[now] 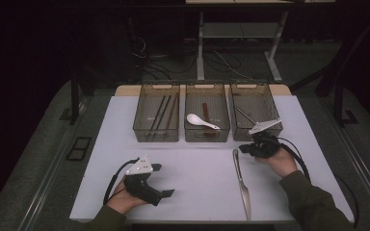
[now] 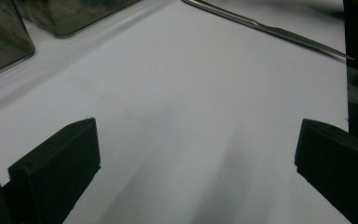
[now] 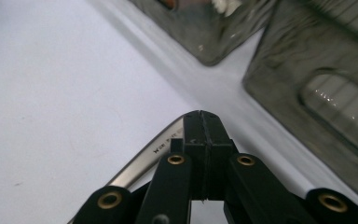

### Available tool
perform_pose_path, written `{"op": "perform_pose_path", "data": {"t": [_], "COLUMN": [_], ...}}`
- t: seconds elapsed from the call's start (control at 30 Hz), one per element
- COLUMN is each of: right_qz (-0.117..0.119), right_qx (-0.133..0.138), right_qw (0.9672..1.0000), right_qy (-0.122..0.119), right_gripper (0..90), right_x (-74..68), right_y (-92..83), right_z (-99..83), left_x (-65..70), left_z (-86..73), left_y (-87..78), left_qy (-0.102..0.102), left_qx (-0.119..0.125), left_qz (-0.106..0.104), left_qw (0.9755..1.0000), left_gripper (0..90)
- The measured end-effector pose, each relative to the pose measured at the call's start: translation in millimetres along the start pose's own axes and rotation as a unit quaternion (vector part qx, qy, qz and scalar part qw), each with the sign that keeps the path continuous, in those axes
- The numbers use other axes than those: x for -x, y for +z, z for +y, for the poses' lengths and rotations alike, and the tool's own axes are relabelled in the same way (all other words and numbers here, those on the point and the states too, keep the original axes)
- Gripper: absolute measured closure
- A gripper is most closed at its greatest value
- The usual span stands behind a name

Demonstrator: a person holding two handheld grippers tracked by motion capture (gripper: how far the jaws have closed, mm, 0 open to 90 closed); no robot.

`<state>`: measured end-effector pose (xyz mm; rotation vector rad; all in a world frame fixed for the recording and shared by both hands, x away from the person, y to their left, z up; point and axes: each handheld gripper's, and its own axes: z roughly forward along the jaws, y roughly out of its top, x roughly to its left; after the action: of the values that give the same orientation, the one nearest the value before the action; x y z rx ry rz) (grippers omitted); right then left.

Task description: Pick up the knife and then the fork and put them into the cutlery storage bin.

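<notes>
Currently, left to right: left gripper (image 1: 160, 180) sits low at the near-left of the white table (image 1: 197, 173), held in the left hand (image 1: 123, 202), jaws spread wide with nothing between them. In the left gripper view both pads (image 2: 60, 163) stand well apart over bare tabletop, knife (image 2: 270, 30) lying farther off, past the gap.

At the far edge, three clear bins in a row: left bin (image 1: 157, 134) has dark chopsticks (image 1: 161, 113), middle bin (image 1: 207, 136) has a white spoon (image 1: 200, 120) and a dark red utensil (image 1: 206, 115), right bin (image 1: 256, 89) has a metal utensil (image 1: 244, 115).

Knife (image 1: 241, 178) lies flat on the table right of centre, running from near the front edge up toward the right bin.

Right gripper (image 1: 244, 148) is at the knife's far end, just in front of the right bin, held in the right hand (image 1: 279, 161). Jaws clenched together; in the right gripper view the pads (image 3: 205, 135) meet with no visible gap, and the knife's (image 3: 158, 151) metal end runs up to them from the left. Can't tell whether the metal is actually pinched or just lying beside the tips.
</notes>
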<state>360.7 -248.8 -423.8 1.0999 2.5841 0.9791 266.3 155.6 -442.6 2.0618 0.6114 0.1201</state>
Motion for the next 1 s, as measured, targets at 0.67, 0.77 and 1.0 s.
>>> {"op": "perform_pose_path", "data": {"t": [0.67,0.77,1.0], "right_qz": [-0.002,0.003,0.014], "right_qx": [-0.018,-0.017,-0.018], "right_qw": [0.9998,0.9998,0.9995], "right_qy": [-0.003,-0.005,-0.024], "right_gripper": [89.7,89.7,89.7], "right_x": [-5.3,-9.6,-24.0], "right_y": [26.4,29.9,39.8], "right_z": [5.2,8.6,17.0], "left_x": [0.4,0.3,0.3], "left_z": [-0.1,-0.1,-0.1], "left_y": [0.8,0.7,0.3], "left_qy": [0.001,0.001,0.001], "left_qx": [-0.001,-0.002,-0.001], "left_qz": [-0.001,-0.002,-0.002], "left_qw": [1.0,1.0,1.0], "left_gripper": [0.0,0.0,0.0]}}
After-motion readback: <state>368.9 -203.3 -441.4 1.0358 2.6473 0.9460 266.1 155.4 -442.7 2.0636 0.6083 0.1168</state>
